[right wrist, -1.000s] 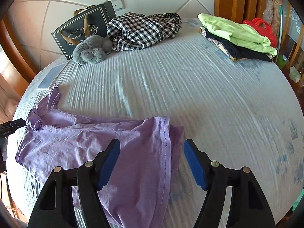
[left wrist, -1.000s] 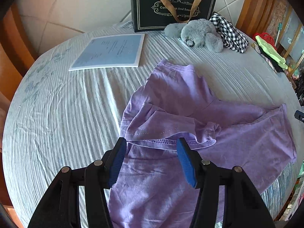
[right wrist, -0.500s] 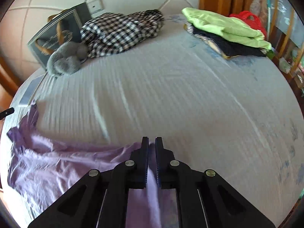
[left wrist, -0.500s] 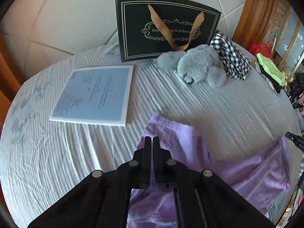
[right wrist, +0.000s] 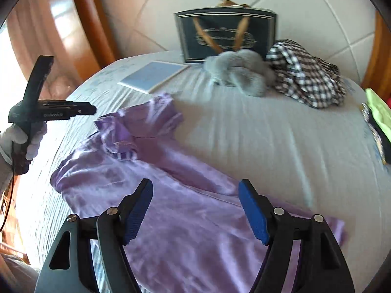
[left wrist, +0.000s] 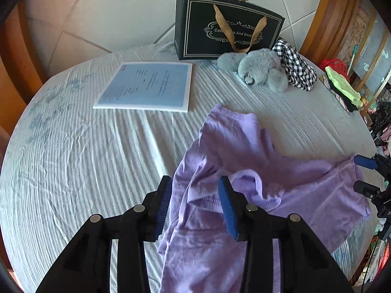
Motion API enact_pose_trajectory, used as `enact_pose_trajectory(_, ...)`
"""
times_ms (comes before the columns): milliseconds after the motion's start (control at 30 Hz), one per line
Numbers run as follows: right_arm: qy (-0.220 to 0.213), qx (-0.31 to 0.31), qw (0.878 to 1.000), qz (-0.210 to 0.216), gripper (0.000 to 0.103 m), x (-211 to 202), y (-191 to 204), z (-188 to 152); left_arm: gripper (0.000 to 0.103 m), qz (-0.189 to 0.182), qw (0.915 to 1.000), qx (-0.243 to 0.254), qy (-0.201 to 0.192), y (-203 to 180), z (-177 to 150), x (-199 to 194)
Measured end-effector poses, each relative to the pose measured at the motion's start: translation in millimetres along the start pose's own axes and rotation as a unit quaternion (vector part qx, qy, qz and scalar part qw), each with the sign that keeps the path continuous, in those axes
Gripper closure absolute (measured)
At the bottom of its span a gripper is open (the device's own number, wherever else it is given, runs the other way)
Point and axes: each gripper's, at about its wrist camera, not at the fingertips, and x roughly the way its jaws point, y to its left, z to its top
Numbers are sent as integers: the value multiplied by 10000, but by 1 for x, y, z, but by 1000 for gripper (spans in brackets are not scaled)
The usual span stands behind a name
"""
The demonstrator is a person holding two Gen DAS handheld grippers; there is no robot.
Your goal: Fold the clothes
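A lilac T-shirt (left wrist: 246, 151) lies crumpled on the pale striped bedsheet (left wrist: 80, 161), one sleeve pointing toward the headboard. My left gripper (left wrist: 195, 190) hovers over the shirt's bunched collar area; its jaws are opening, with cloth lying below the blue pads but not pinched. My right gripper (right wrist: 195, 193) hangs over the shirt's (right wrist: 185, 207) flat body; its jaws are opening too, wide apart with nothing pinched. The right gripper's blue pad (left wrist: 365, 163) shows at the shirt's right edge in the left wrist view. In the right wrist view, a white-gloved hand (right wrist: 17, 134) holds the left gripper (right wrist: 89, 109).
At the headboard stand a black gift bag (left wrist: 227, 26), a grey plush toy (left wrist: 256, 68) and a checked garment (left wrist: 295, 68). A blue booklet (left wrist: 149, 88) lies at the back left. Folded green and dark clothes (left wrist: 342, 90) sit at the far right edge.
Both grippers stood open a second ago, shut on the shirt's fabric half a second ago, and stand open again. The shirt has been pulled and reshaped; the right view swung left toward the bag.
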Motion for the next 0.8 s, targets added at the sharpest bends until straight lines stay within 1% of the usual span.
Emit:
enact_pose_trajectory(67,46,-221,9996,165,33,19,31,8,63,8,10000,-34,67,1,-12,5)
enact_pose_trajectory(167,74,-422,9985,337,36,40,64,16,63,6,10000,-37,45,-1,-19,13)
enact_pose_trajectory(333,256,-525,9977,347,37,77,92,32,63,-113,9999,-57,13,0,-15,27)
enact_pose_trajectory(367,286,-545,9977,277,43,84,95,35,63,-145,9999,-35,-1,0,-14,29)
enact_pose_trajectory(400,360,-549,9977,180,55,92,97,38,64,-181,9998,-11,-6,-1,-12,32)
enact_pose_trajectory(433,498,-511,9974,90,63,102,96,40,80,-198,9998,23,15,-1,-10,35)
enact_pose_trajectory(467,617,-463,9970,75,79,110,93,42,100,-177,9998,67,53,-2,-7,38)
enact_pose_trajectory(500,697,-435,9966,93,86,116,89,44,103,-177,9998,101,74,-3,-3,40)
enact_pose_trajectory(533,727,-413,9964,121,94,118,85,47,103,-231,9997,112,55,-3,2,39)
enact_pose_trajectory(600,526,-385,9977,193,97,111,78,57,103,-303,9995,119,-41,-2,17,36)
enact_pose_trajectory(700,261,-236,9993,89,97,102,58,81,103,-383,9990,145,-172,-1,48,35)
enact_pose_trajectory(800,209,40,9998,-37,97,111,32,102,103,-368,9989,266,-155,-5,80,49)
